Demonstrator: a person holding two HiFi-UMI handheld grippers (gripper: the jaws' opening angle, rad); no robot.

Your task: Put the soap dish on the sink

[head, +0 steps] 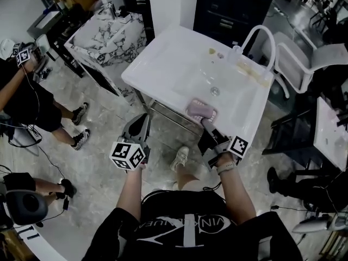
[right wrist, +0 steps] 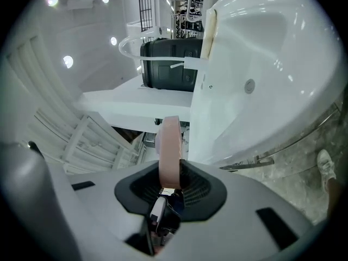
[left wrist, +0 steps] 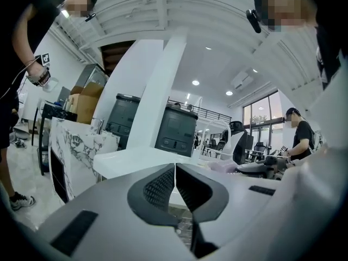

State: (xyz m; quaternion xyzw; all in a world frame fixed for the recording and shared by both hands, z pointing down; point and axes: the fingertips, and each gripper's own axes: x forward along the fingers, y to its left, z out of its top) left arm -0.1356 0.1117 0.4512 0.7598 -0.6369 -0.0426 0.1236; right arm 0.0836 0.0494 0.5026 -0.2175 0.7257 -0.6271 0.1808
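A pink soap dish (head: 202,111) is clamped edge-on between the jaws of my right gripper (head: 209,125); in the right gripper view the soap dish (right wrist: 169,150) stands as a thin pink slab between the black pads. It hovers over the front rim of the white sink (head: 163,64), near the basin's drain (head: 215,91). My left gripper (head: 140,125) sits lower left of the sink's front edge, its jaws pressed together with nothing between them, as the left gripper (left wrist: 175,186) view shows.
A curved white faucet (head: 260,39) rises at the sink's far right. A marble-patterned counter (head: 109,34) stands left of the sink. White chairs (head: 302,61) are at the right. Other people stand at the left and lower right. A metal rail (head: 166,112) runs under the sink front.
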